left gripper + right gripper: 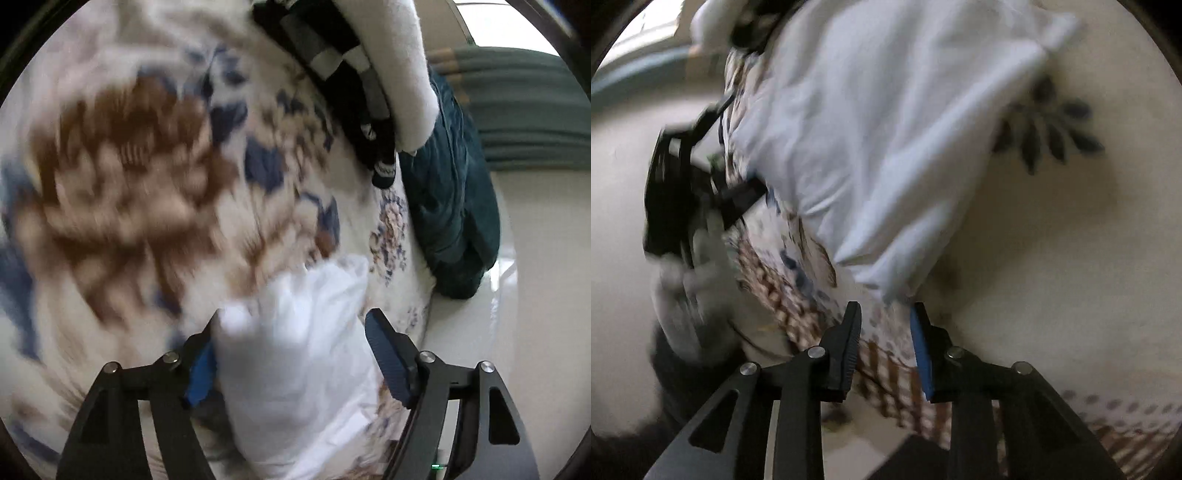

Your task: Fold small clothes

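A small white garment (295,354) lies on a floral bedspread (122,177). In the left wrist view my left gripper (295,325) is open, its two fingers standing on either side of the garment's bunched end; the cloth sits between them without being pinched. In the right wrist view the same white garment (886,133) spreads ahead over the bedspread (1052,258). My right gripper (884,314) is open just short of the garment's near corner, which hangs between its fingertips. The left gripper (683,177) shows blurred at that view's left.
A black-and-grey checked cloth (340,70) and a white fluffy item (399,66) lie at the far side of the bed. A dark teal fabric (450,206) hangs off the bed's edge. A pale shiny floor (535,277) lies to the right.
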